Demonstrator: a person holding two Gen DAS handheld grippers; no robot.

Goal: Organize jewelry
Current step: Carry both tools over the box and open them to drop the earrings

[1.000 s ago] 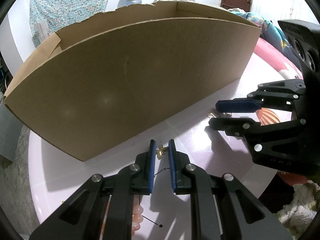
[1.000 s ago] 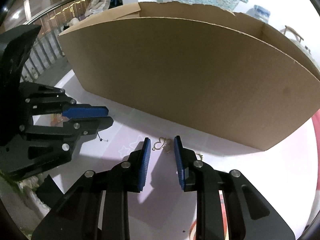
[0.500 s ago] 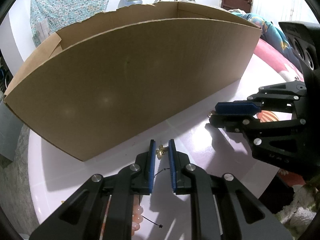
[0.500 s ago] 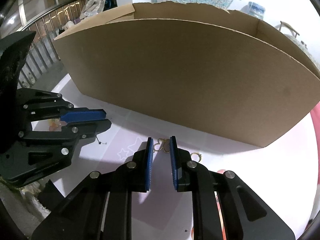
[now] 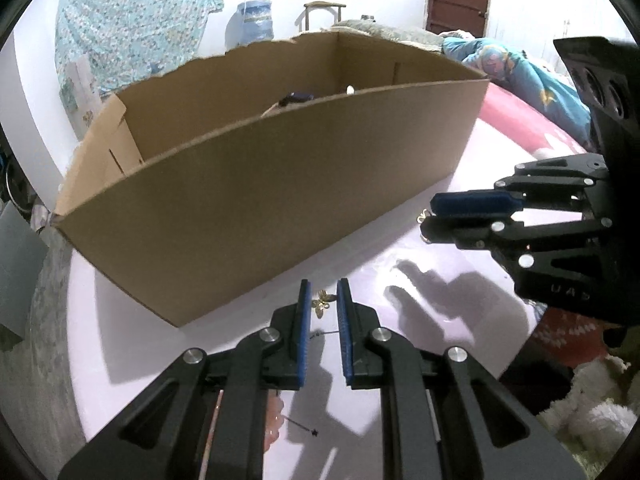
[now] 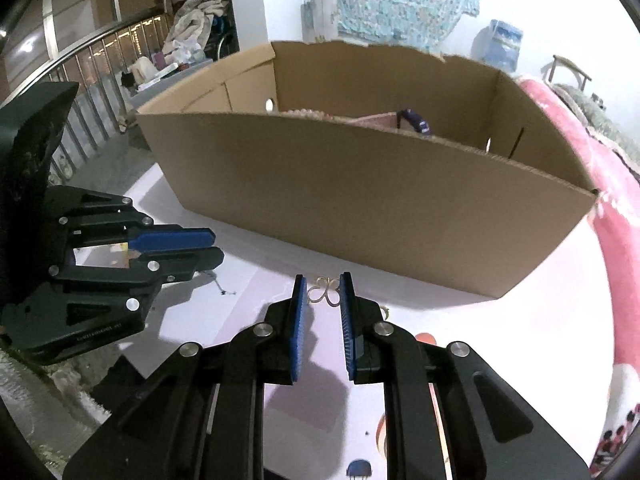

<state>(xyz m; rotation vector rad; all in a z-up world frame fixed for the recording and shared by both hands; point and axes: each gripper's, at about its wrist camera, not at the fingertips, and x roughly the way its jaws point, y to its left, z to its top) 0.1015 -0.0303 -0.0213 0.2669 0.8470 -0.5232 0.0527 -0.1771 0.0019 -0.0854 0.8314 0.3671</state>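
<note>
Gold little butterfly charm (image 5: 322, 303) is pinched between the blue pads of the left gripper (image 5: 323, 304), right at the fingertips, with a thin dark chain (image 5: 326, 333) trailing down from it between the fingers. Over on the other side, the right gripper (image 6: 323, 294) has its pads clamped on a gold wire butterfly piece (image 6: 325, 292), also held at the very tips. So both grippers are clenched, each one grasping its own bit of jewelry, and both pieces sit off the surface, just in front of the near wall of the cardboard box (image 5: 256, 208).

From the left wrist view you can see the right gripper off to the side with a speck of gold poking out at its tip. From the right wrist view the left gripper sits off to the left, and a small black star pendant (image 6: 222, 292) hangs on a fine thread under it, near the table.

Box is open on top; a dark blue item (image 6: 416, 121) and a pale bead strand (image 6: 306, 112) peek over the rim inside. Everything's on a glossy pale pink table (image 5: 400, 264), with some pinkish beads (image 5: 275, 424) lying on it under the left gripper. Pink patterned blanket (image 6: 592, 184) off to the right.
</note>
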